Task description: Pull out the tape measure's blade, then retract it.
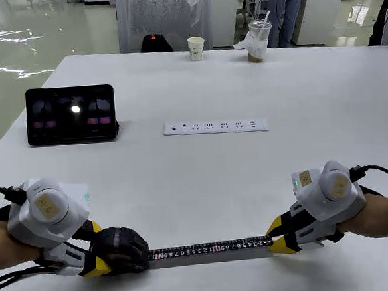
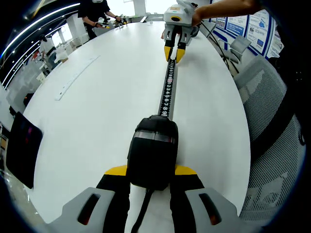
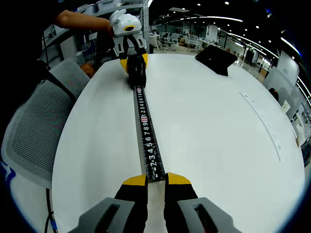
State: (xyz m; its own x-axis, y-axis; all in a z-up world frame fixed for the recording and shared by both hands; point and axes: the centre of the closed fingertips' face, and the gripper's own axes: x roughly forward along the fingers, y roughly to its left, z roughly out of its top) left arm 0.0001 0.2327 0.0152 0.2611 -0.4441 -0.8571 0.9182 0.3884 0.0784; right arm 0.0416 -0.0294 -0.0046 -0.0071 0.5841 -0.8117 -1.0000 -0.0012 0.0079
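The white table [image 1: 243,82] spans the whole work area. On its far left a dark tablet [image 1: 70,114] stands propped, screen lit. Near the centre a white power strip [image 1: 216,126] lies flat, well apart from the work. The left gripper [image 1: 98,249] is at the near left edge of the table, its yellow-tipped jaws closed in on the two sides of the tape measure case [image 1: 121,249], which rests on the table surface; the left gripper view confirms the case is clamped between both jaws. The right gripper [image 1: 277,237] is at the near right, jaws drawn almost together and pinching the free end of the blade [image 1: 211,249]. The blade lies extended, straight and flat on the table, running from the case to the right gripper's tips, its printed numbers facing up, the low numbers at the right gripper's end. At the far edge stand a paper cup [image 1: 196,48] and a clear plastic cup [image 1: 259,34] with a straw, near each other.
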